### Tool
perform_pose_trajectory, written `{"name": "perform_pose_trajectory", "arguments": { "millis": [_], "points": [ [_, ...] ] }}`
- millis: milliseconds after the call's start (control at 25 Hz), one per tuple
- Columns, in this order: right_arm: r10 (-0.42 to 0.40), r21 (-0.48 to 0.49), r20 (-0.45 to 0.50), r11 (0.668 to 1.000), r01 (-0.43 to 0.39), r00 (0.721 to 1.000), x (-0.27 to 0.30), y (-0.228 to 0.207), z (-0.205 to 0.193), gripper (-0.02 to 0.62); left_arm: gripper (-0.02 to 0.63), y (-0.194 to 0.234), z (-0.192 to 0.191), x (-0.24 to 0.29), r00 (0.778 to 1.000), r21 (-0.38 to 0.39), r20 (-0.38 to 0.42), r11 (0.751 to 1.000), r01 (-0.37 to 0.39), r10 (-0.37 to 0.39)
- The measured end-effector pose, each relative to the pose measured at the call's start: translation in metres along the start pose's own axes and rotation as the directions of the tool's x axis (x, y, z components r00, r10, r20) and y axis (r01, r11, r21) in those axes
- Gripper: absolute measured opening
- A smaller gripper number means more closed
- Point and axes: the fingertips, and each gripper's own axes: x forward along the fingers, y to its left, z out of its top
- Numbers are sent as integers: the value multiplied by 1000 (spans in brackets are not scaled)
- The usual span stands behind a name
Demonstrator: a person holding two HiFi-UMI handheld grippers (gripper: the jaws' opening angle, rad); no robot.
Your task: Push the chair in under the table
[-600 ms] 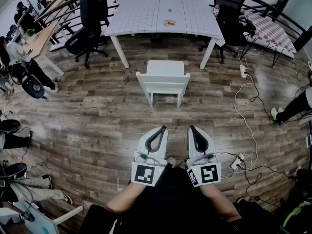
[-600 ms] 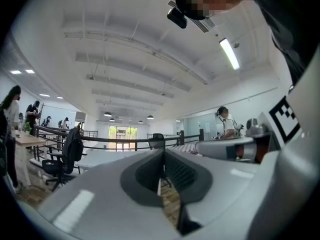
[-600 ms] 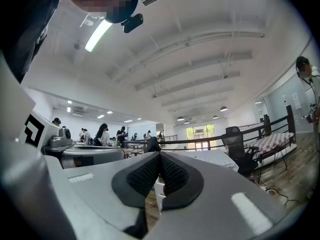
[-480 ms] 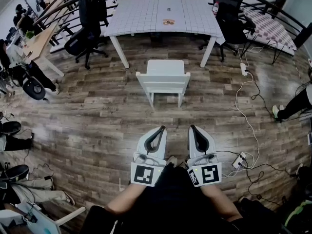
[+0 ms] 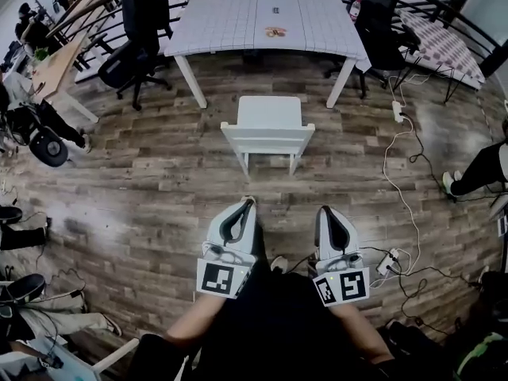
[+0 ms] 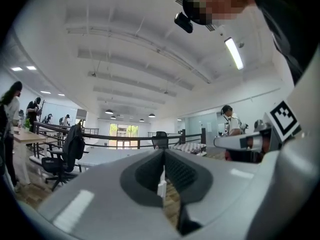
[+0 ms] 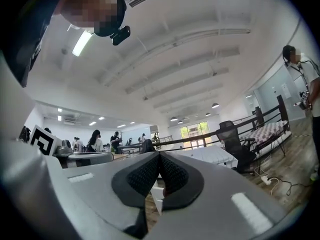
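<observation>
An open-plan office: desks [image 5: 55, 66], swivel chairs [image 5: 131, 46], seated people [image 5: 32, 121], strip ceiling lights [image 6: 234, 53], wood-plank floor [image 5: 143, 189].

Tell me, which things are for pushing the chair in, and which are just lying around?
For the job:
white chair
white table
left gripper and right gripper, both shut and empty

Just lying about:
black office chair
power strip and its cable on the floor
small item on the tabletop

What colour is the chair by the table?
A plain white chair, clearest in the head view.
</observation>
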Motion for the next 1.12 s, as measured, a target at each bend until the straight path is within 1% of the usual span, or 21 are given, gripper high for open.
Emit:
{"name": "perform_pose_trajectory", "arguments": {
  "millis": [160,360,560,760,920,1120],
  "points": [
    [-11,-33,-31,999,10,999,40,-7,-2,-3,9,31,-5,39,1000,-26,-12,1000,5,-5],
    [-27,-40,-79,999,24,996,115,-21,-3,-3,9,74,-14,98,998,-57,-51,998,19,-21],
    [-18,-57,-114,998,11,993,188,-30,10,-2,9,116,3,155,998,-71,-60,997,28,-32],
    [-11,-60,-162,998,1,987,240,-39,-2,-3,9,147,0,195,997,-72,-51,996,46,-49],
    [-39,-19,-171,999,37,984,284,-51,0,-3,9,171,-1,226,995,-74,-70,995,69,-75],
    [-91,-20,-163,996,88,982,327,-73,2,-3,9,190,-2,264,990,-76,-90,991,106,-113]
  ]
}}
